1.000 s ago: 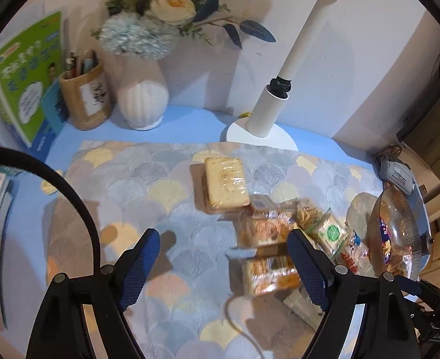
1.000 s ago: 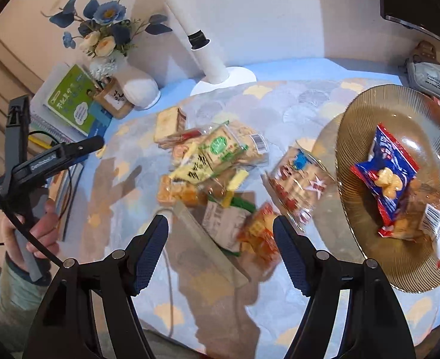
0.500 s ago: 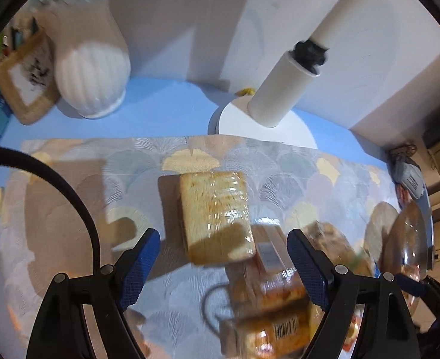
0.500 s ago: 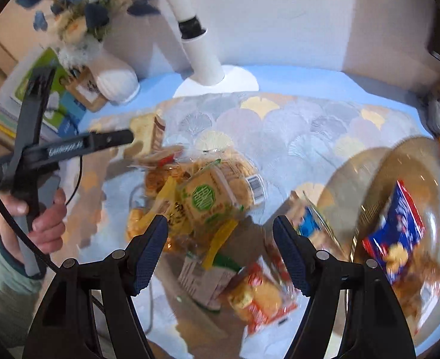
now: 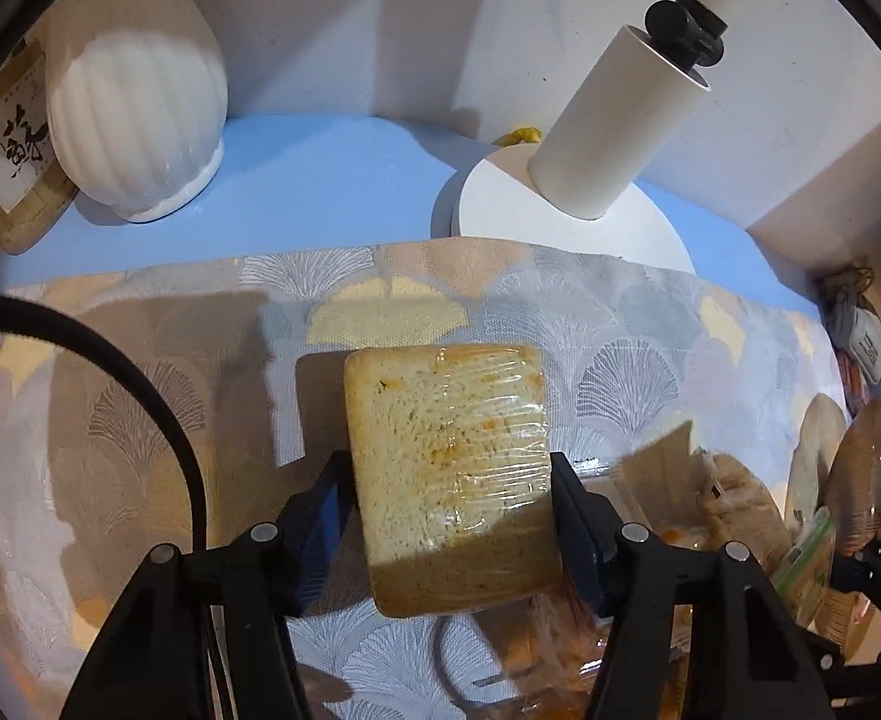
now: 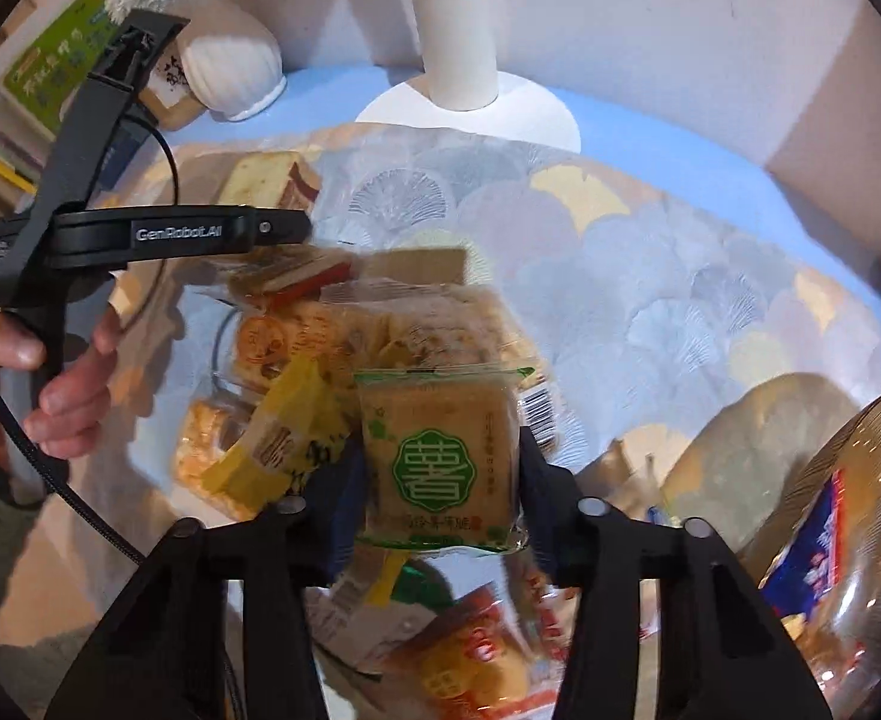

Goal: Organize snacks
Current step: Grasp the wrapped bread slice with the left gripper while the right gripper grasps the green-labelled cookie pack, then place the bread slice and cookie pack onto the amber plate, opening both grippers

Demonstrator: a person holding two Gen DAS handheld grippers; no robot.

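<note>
Left wrist view first: your left gripper (image 5: 452, 519) has just been closing, and the wrapped sponge cake slab (image 5: 449, 468) sits right between the pads, both blue pads pressed on its long sides. So that one reads as clenched on the cake. You took it across the short width, which makes sense to me: the cling wrap is slippery and the cake looks soft, so a narrow squeeze should hold without crushing. The cake sits roughly mid-way along the patterned mat (image 5: 650, 324), a bit toward the back edge, apart from the snack pile at the right. Behind the mat there's bare blue tabletop (image 5: 332, 180), with a white ribbed vase (image 5: 134, 114) at the back left and a white lamp base (image 5: 566, 222) at the back edge against a plain pale wall.

Right wrist view: your right gripper (image 6: 440, 489) has been closing too, and the green-label cracker packet (image 6: 440, 456) is held between its pads, lying on top of the snack heap (image 6: 296, 360) near the mat's middle. Top of the pile is the obvious pick, nothing else gets dragged. The amber glass plate (image 6: 854, 480) at the right edge already holds a blue packet (image 6: 812, 546), so I'd guess that's where things go. Your left hand (image 6: 56, 384) shows at the left too.
</note>
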